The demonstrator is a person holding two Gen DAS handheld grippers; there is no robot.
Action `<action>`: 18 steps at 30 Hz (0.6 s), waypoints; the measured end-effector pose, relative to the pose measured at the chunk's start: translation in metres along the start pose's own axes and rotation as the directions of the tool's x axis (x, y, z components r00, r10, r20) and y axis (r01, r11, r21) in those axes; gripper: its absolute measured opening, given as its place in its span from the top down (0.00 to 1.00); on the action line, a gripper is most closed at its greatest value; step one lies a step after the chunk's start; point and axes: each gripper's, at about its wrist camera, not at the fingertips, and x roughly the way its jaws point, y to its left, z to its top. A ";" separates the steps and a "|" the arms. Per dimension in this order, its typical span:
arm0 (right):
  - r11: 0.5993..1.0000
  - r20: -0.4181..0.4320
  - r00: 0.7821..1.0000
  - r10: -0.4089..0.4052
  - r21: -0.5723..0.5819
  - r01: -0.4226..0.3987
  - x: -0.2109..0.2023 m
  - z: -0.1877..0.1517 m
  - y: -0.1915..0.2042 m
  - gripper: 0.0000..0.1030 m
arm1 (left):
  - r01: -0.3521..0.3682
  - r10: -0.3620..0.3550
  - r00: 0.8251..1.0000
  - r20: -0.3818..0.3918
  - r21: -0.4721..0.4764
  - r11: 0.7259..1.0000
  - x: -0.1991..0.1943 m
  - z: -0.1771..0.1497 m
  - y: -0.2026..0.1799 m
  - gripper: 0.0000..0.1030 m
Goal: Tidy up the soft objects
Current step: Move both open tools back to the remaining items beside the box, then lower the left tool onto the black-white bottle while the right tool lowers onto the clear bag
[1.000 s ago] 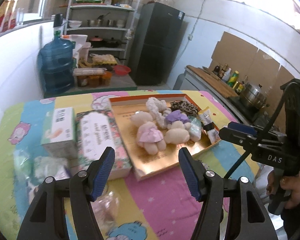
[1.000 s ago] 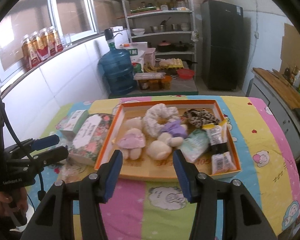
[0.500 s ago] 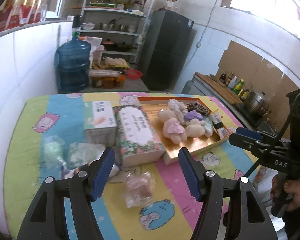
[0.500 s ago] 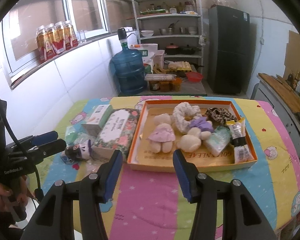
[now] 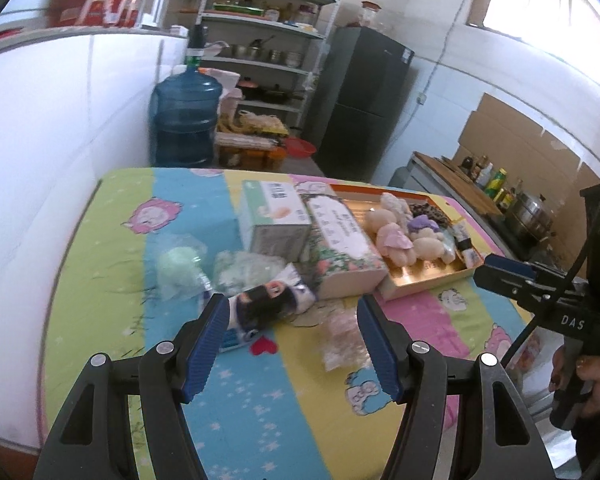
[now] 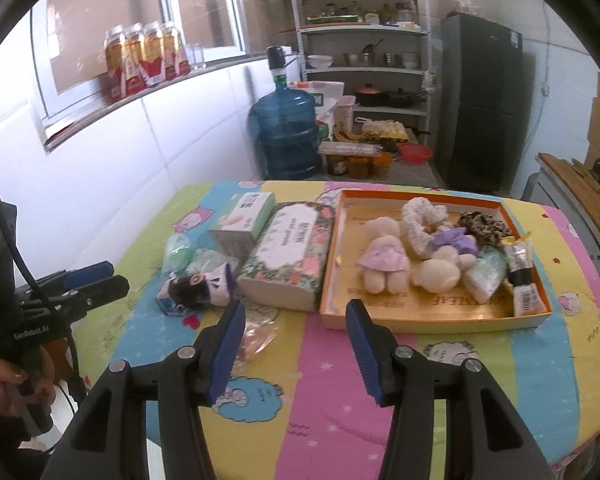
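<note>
An orange-rimmed gold tray [image 6: 440,312] [image 5: 424,280] holds two plush bears [image 6: 384,260], scrunchies [image 6: 420,216] and small packets. Loose on the table lie a black-and-white soft toy [image 5: 268,304] [image 6: 196,288], a green item in a clear bag [image 5: 180,272], a pale green pouch [image 5: 244,268] and a pinkish bagged item [image 5: 340,336]. My left gripper [image 5: 292,344] is open and empty, hovering just in front of the black-and-white toy. My right gripper [image 6: 296,352] is open and empty, in front of the tray's left corner.
A floral tissue box [image 6: 288,256] and a white-green box [image 6: 244,216] stand left of the tray. The table has a colourful cartoon cloth [image 6: 340,400]. A white wall [image 5: 40,160] runs along its left side. Behind stand a blue water jug [image 6: 284,136], shelves and a dark fridge [image 6: 480,104].
Both grippers have pulled back and swung left from the tray; the loose items at the table's left have come into view. Both stay open and empty.
</note>
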 end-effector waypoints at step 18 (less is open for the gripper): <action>0.989 -0.148 0.987 0.059 0.141 -0.038 0.075 -0.034 0.036 0.34 | -0.017 0.017 1.000 0.000 -0.029 0.999 -0.009 -0.025 0.039 0.34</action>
